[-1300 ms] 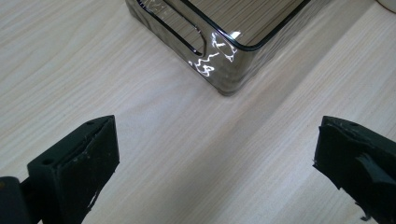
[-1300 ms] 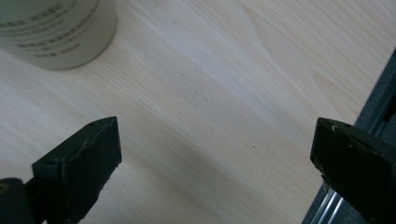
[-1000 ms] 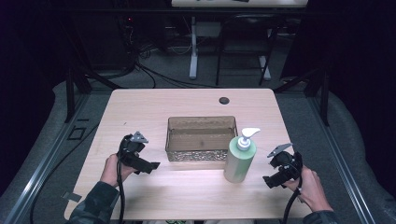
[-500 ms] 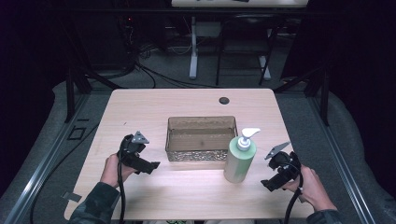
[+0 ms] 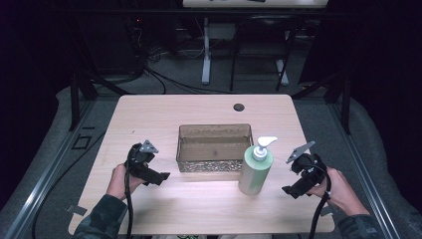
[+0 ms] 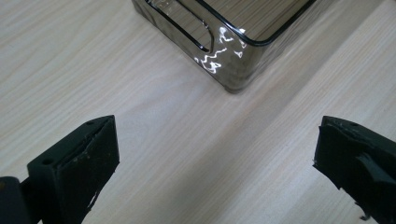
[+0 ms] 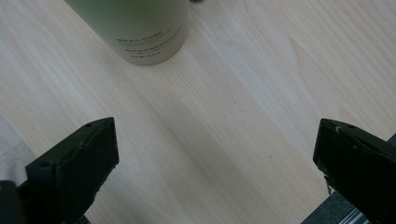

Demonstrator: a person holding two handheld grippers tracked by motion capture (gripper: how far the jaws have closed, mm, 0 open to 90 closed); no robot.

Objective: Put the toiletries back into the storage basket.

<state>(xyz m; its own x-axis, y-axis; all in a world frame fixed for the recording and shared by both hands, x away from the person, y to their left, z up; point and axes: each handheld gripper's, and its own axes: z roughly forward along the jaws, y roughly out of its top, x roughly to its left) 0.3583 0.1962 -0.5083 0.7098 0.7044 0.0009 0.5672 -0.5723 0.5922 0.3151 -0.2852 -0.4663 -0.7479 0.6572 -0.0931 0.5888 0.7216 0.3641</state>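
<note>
A pale green pump bottle (image 5: 256,168) with a white pump head stands upright at the front right corner of a smoky transparent bin (image 5: 214,148) in the middle of the wooden table (image 5: 164,114). My left gripper (image 5: 161,177) is open, held low left of the bin, whose corner (image 6: 233,70) lies ahead of its jaws. My right gripper (image 5: 291,191) is open too, just right of the bottle. The bottle's base (image 7: 140,32) sits beyond that gripper's jaws, apart from them. Nothing lies between either pair of jaws.
A round black grommet (image 5: 239,107) sits near the table's far edge. The table's right edge (image 7: 336,210) is close to my right gripper. Dark cables and stand legs (image 5: 206,55) are on the floor behind the table.
My right gripper has dropped slightly lower and tilted toward the table beside the bottle. The left gripper, bottle and bin have stayed put.
</note>
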